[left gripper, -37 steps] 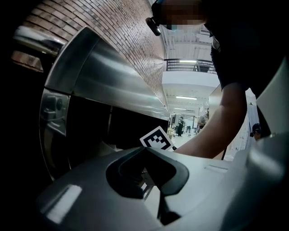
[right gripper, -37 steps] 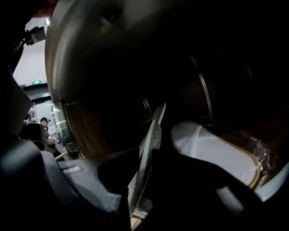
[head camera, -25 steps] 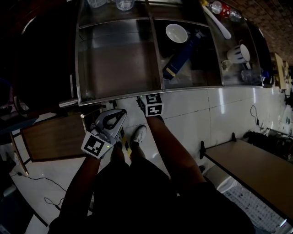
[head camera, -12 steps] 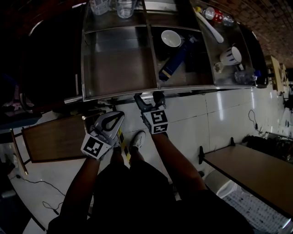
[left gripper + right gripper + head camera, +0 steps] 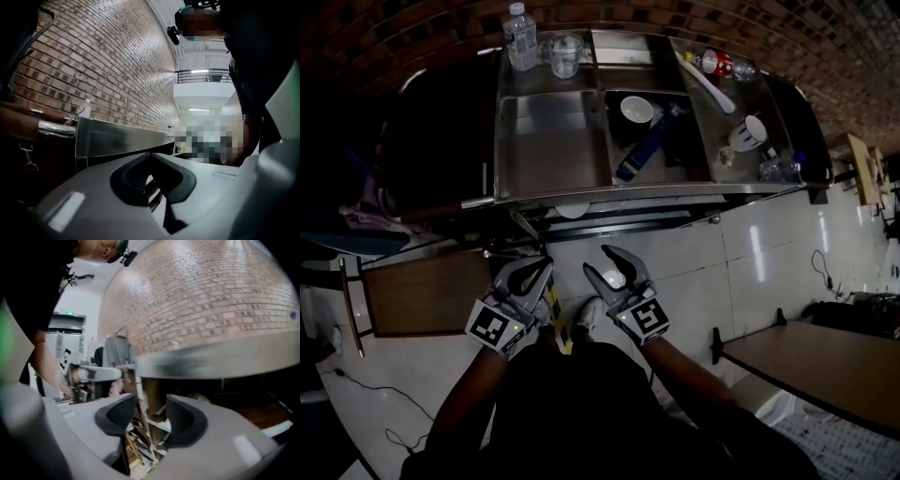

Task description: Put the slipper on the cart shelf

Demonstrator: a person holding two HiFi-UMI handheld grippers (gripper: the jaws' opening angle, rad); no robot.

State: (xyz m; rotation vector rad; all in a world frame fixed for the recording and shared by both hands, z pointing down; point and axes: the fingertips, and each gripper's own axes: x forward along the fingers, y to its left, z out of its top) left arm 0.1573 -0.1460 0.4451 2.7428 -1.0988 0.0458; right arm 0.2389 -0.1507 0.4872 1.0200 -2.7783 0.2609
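The steel cart (image 5: pixel 553 150) stands ahead of me, its top shelf full of kitchen things. A pale thing (image 5: pixel 572 210) lies on a lower shelf just under the front edge; I cannot tell whether it is the slipper. My right gripper (image 5: pixel 607 263) hovers in front of the cart over the white floor, open. Its jaws have just been closing, with nothing between them. In the right gripper view the right gripper (image 5: pixel 151 401) frames only the cart's leg and lower shelves. My left gripper (image 5: pixel 545 265) hangs beside it, shut and empty, its fingertips (image 5: pixel 151 154) meeting.
On the top shelf stand a water bottle (image 5: pixel 521 37), a glass (image 5: pixel 565 52), a bowl (image 5: pixel 636 110), a blue box (image 5: pixel 642 150) and a white mug (image 5: pixel 750 131). A wooden table (image 5: pixel 825 361) lies at the right, a wooden board (image 5: pixel 422 291) at the left. My shoe (image 5: pixel 586 314) is below the grippers.
My right gripper has drawn back from under the cart's front edge and now sits beside the left one. The left gripper has risen a little. More of the cart shows.
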